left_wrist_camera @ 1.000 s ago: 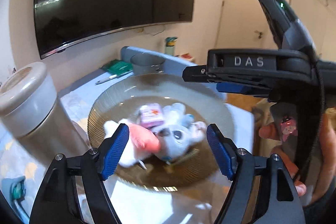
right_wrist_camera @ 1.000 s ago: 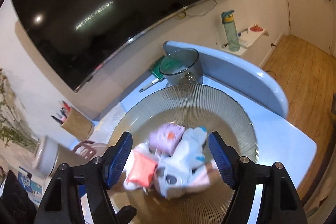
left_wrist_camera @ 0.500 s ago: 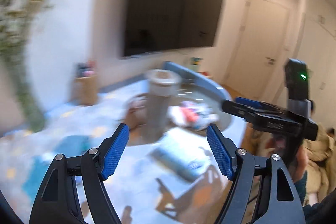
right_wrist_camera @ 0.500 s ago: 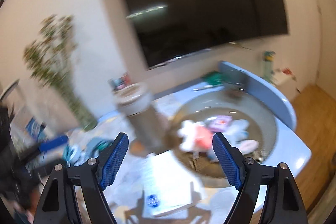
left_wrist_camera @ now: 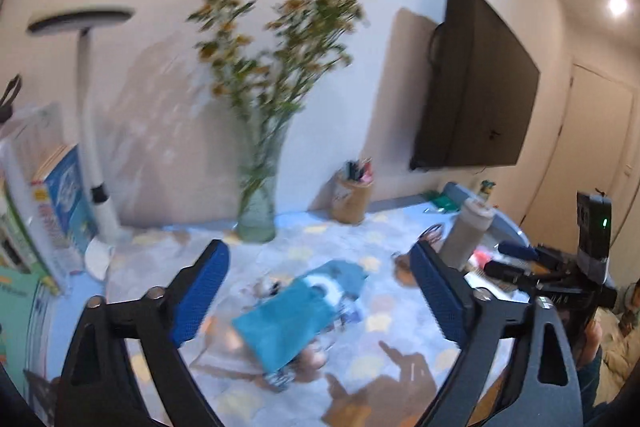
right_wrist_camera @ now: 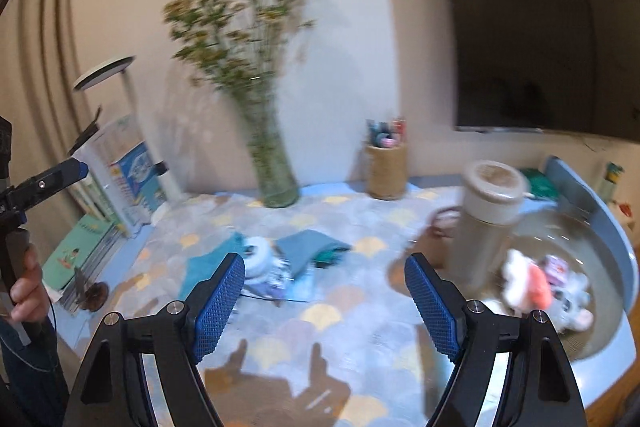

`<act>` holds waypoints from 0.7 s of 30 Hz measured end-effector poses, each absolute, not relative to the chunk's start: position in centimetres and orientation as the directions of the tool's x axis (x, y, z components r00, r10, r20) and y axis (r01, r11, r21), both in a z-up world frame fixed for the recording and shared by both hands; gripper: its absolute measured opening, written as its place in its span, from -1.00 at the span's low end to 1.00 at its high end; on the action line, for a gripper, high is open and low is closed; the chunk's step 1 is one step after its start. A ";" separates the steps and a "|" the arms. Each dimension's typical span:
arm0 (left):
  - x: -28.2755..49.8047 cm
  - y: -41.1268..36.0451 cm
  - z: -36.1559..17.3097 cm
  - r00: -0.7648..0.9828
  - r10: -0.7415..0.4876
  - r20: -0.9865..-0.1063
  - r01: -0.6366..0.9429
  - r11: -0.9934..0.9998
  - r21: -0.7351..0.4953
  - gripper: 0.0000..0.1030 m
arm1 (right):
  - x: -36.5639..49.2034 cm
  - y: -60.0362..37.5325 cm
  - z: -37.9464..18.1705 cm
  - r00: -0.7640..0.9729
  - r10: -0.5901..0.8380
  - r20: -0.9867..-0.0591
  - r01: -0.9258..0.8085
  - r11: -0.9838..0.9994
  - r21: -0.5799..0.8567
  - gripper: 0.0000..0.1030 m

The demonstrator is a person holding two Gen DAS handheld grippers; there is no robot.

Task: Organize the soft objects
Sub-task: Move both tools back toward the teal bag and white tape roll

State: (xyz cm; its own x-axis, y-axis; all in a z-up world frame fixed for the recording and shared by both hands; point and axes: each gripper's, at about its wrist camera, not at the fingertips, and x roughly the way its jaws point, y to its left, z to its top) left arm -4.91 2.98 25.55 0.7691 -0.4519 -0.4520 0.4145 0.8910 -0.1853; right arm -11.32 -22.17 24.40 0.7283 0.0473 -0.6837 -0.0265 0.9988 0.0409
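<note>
Patterned blue cloth covers the surface, above which both sets of tongs are held with nothing between their blue pads. The left tongs have just been spread wider and stand released; the right tongs have also just been opened a little and are likewise empty. Just beyond the left tongs, a heap of teal fabric lies loose on the surface, with a pale rounded item, too blurred to name, among its folds. Farther to the right, past a tall lidded bottle, several plush toys are seen gathered in a ribbed glass bowl. A vase of flowers, a pen holder and a wall-mounted television fill the background. The step in hand is judged to be a reach for the next soft item, the plush toys already being sorted. A descent onto the teal fabric is called for next, with the pads closed on a raised fold.
</note>
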 end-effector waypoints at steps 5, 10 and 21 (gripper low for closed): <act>-2.8 3.9 19.8 0.745 -0.387 -0.543 0.351 0.920 -0.174 0.91 | -7.8 -19.2 20.5 0.649 0.115 -0.752 -0.074 0.993 0.088 0.57; -0.7 2.7 14.7 0.660 -0.416 -0.626 0.380 0.903 -0.199 0.89 | -4.4 -17.5 15.1 0.520 0.210 -0.828 -0.096 0.978 0.188 0.44; 3.2 -5.0 9.3 0.528 -0.386 -0.757 0.552 0.833 -0.040 0.83 | -1.7 -20.6 11.8 0.454 0.192 -0.870 -0.002 0.977 0.215 0.43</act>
